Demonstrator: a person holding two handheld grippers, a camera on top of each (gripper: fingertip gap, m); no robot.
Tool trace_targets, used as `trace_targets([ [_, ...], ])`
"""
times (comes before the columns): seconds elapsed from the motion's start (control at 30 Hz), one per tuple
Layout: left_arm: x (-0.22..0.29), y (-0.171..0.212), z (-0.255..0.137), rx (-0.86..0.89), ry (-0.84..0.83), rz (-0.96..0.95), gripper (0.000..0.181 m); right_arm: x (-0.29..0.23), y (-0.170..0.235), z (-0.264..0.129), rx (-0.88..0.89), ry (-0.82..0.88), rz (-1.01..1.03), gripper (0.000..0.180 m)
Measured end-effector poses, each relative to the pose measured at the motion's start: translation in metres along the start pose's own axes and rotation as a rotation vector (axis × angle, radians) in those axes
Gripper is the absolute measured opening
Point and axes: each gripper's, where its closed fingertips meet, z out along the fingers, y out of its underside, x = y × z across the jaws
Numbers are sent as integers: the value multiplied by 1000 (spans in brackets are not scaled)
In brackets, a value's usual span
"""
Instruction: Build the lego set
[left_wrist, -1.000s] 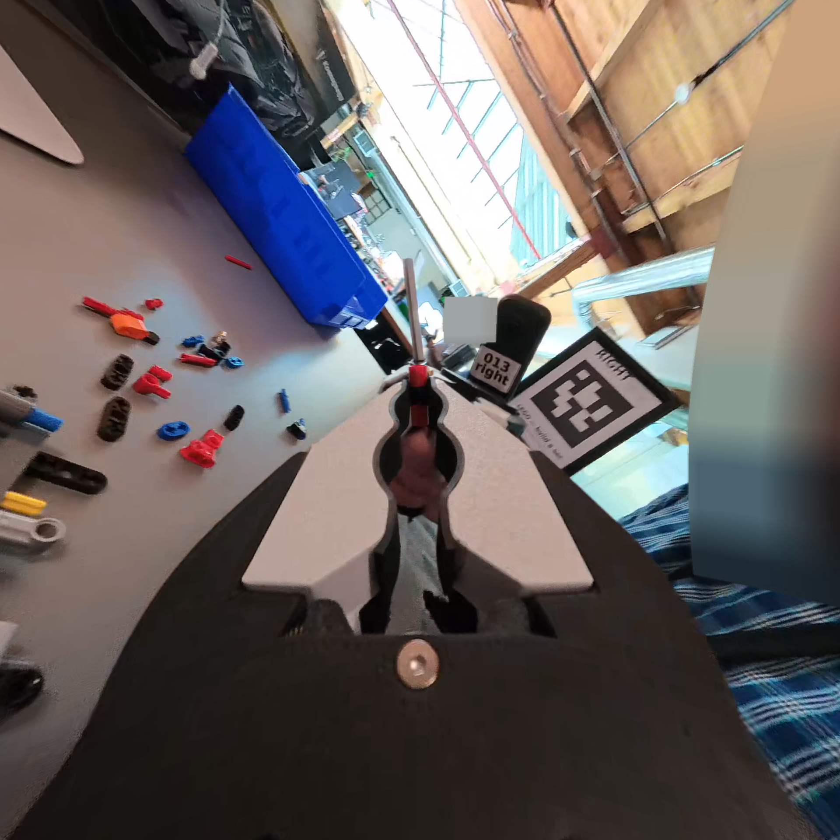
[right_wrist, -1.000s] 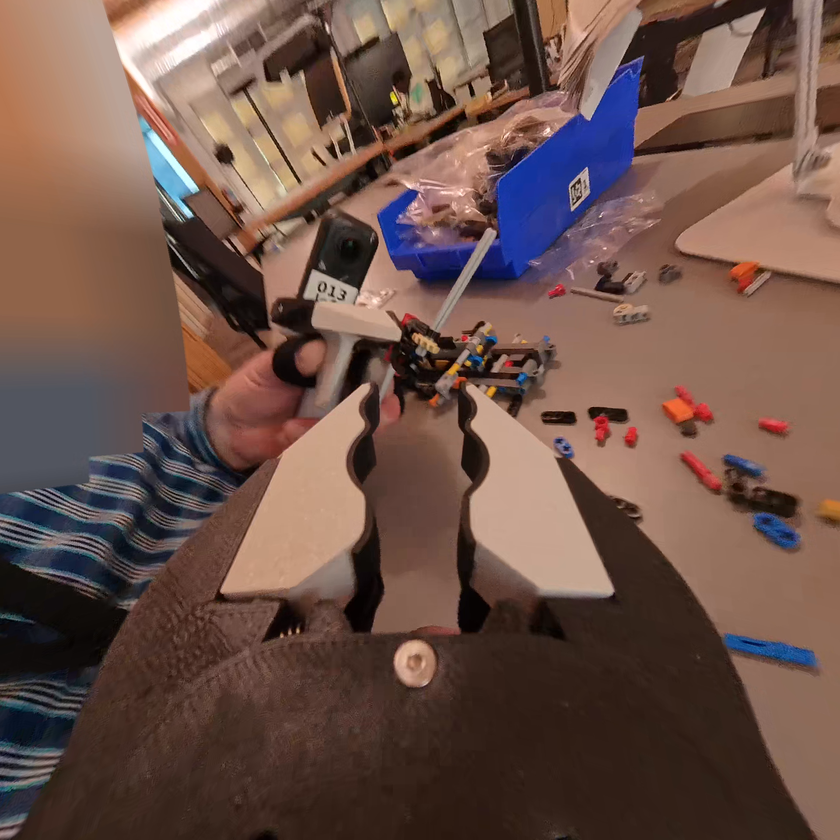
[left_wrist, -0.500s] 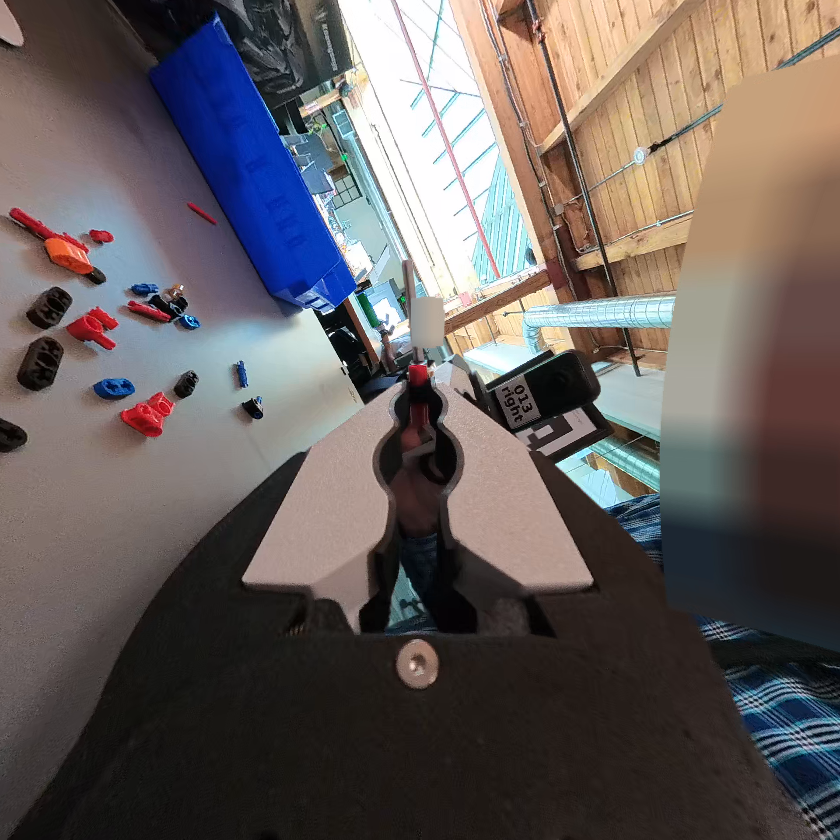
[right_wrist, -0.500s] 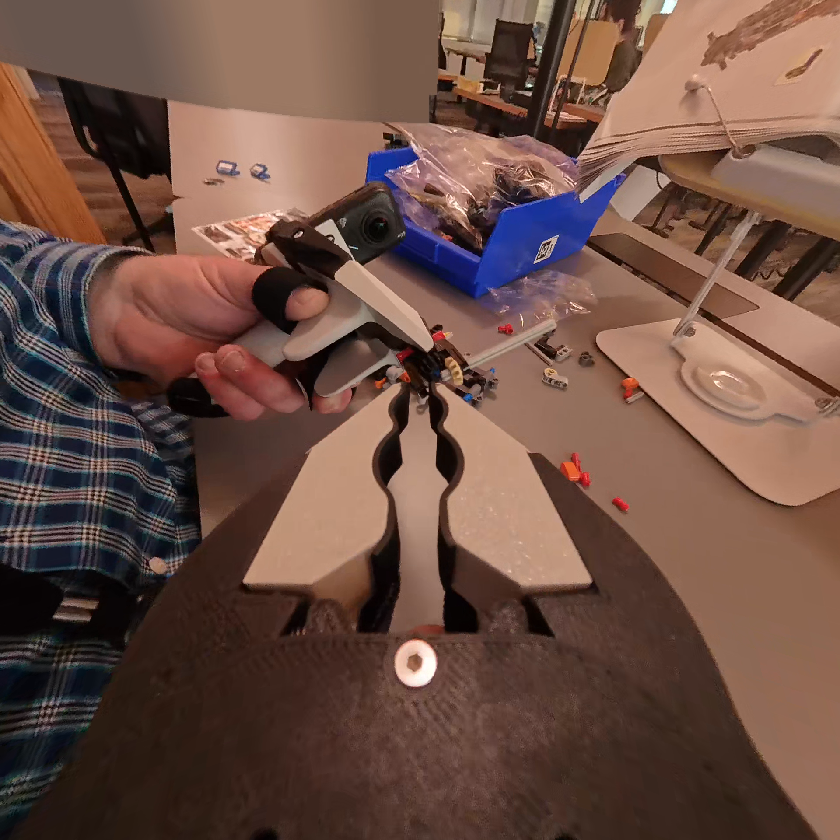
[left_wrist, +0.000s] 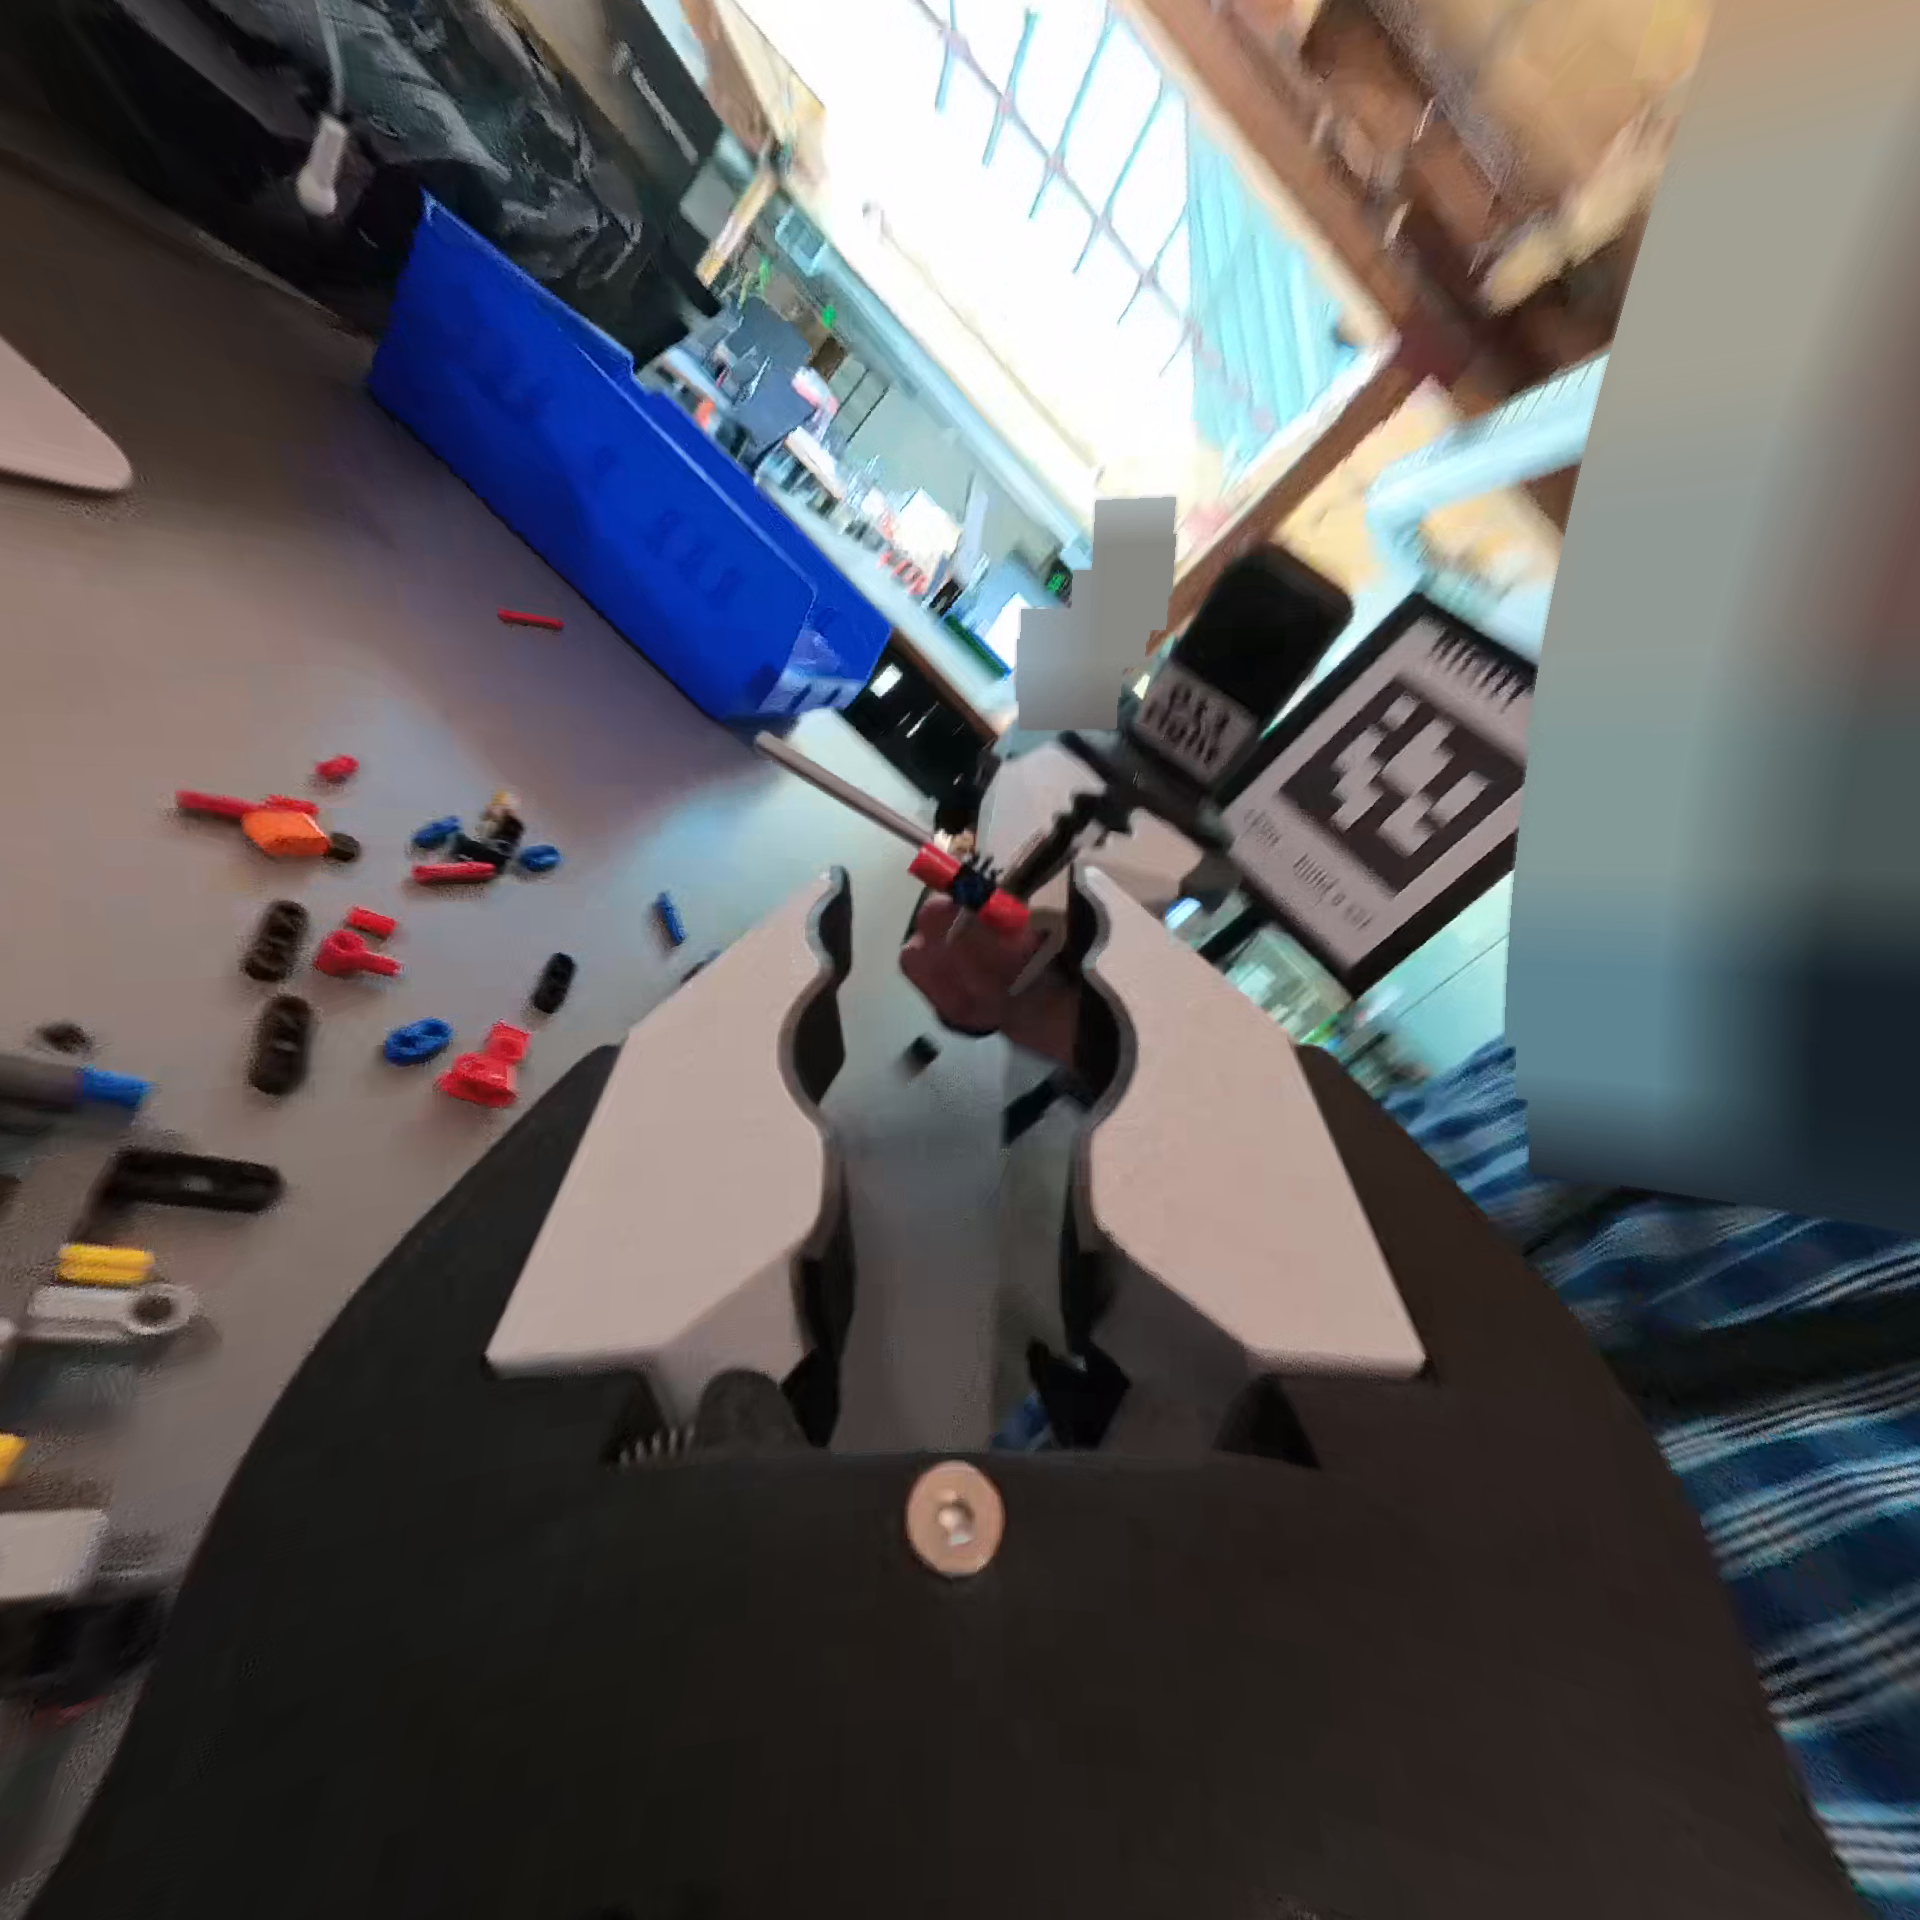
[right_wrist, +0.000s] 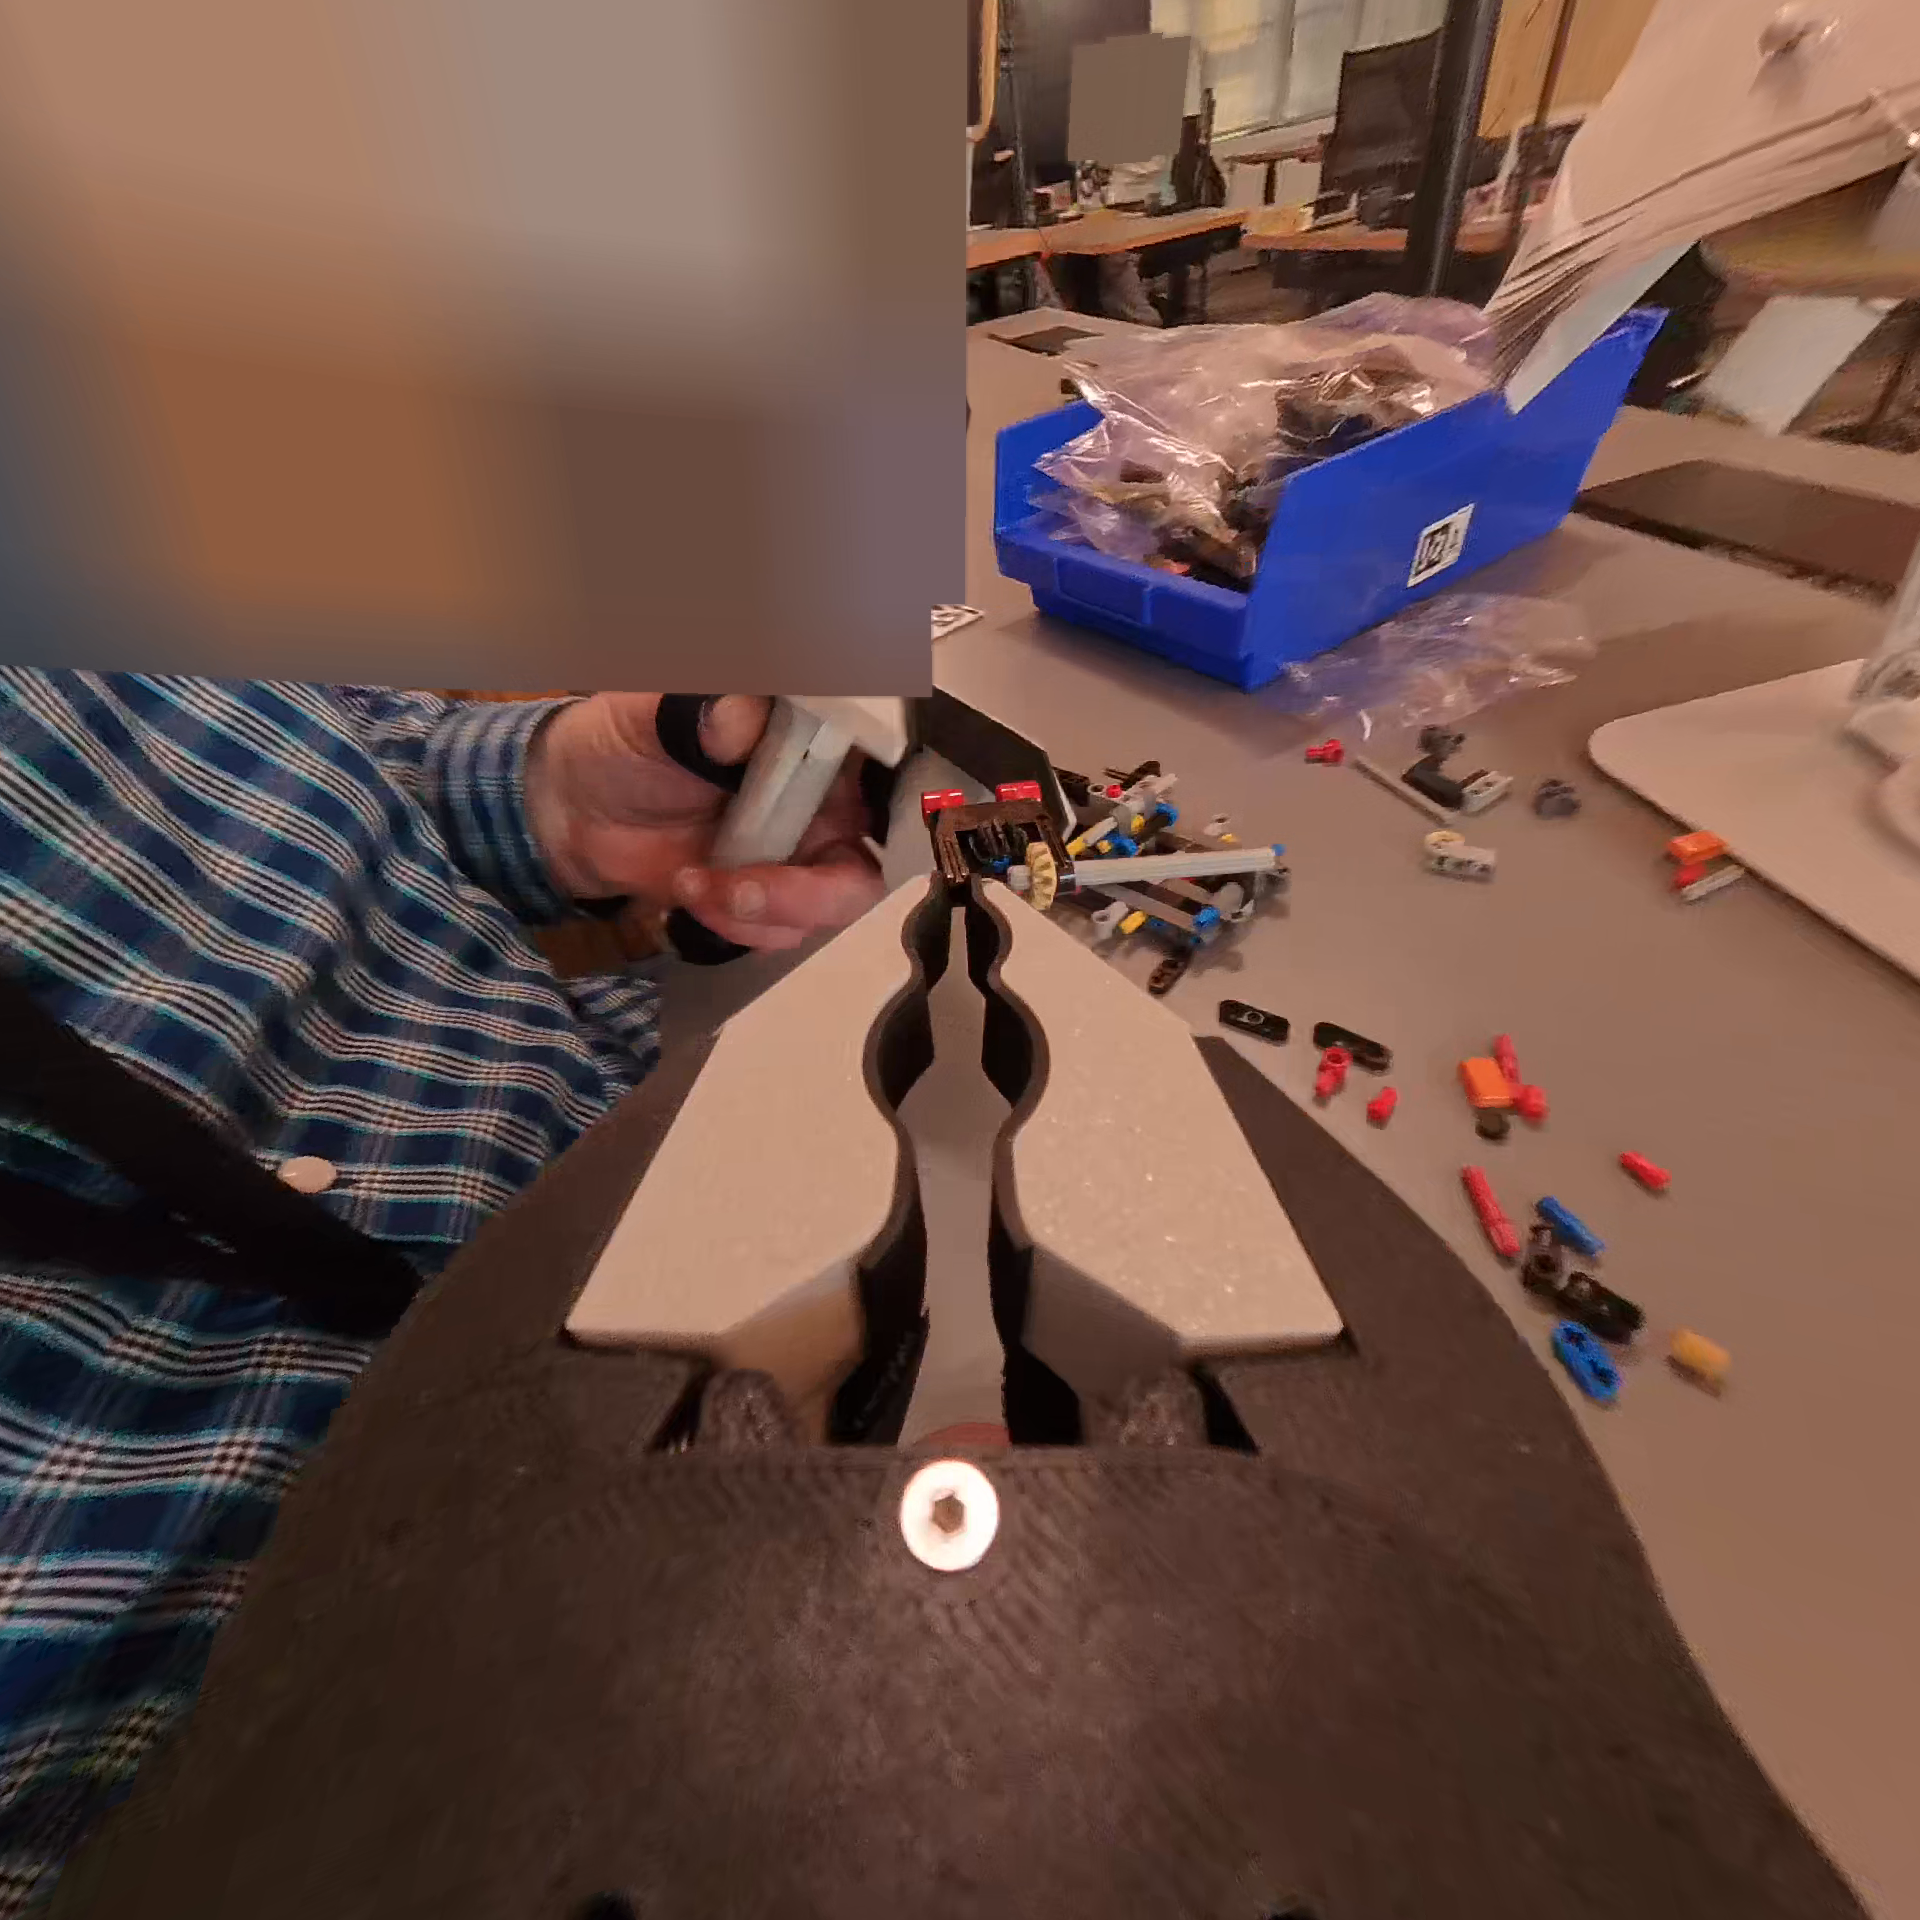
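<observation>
The right claw (right_wrist: 964, 896) is pinched nearly closed on the lower edge of a small lego assembly (right_wrist: 992, 831), a black frame with two red caps on top, a tan gear and a long grey axle (right_wrist: 1174, 865) sticking out to the right. It holds this assembly raised above the grey surface (right_wrist: 1714, 1455). The left claw (left_wrist: 961, 904) stands open and holds nothing, with the same assembly (left_wrist: 966, 883) just beyond its tips, seen there as red and blue bits on the axle. On the surface behind lies a larger, partly built cluster of lego parts (right_wrist: 1164, 894). Loose red, blue, black and orange pieces (right_wrist: 1496, 1091) are scattered to its right. Farther back sits a blue bin (right_wrist: 1351, 582) filled with clear bags of parts. A person's hand (right_wrist: 665, 821) in a plaid sleeve grips the left claw's handle.
</observation>
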Motion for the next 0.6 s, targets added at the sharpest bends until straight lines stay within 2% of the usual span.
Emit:
trace_targets([
  [0.1,4,11,5,-117,-38,200,45,-2,-2,-2,13,-43,48,0],
  [0.17,6,12,8,-141,-47,261,44,-4,-2,-2,9,-64,66,0],
  [0.43,8,17,12,-147,-27,301,25,-12,3,-1,-9,-133,127,0],
  [0.6,9,16,11,-136,-20,286,24,-13,2,-1,1,-147,148,0],
])
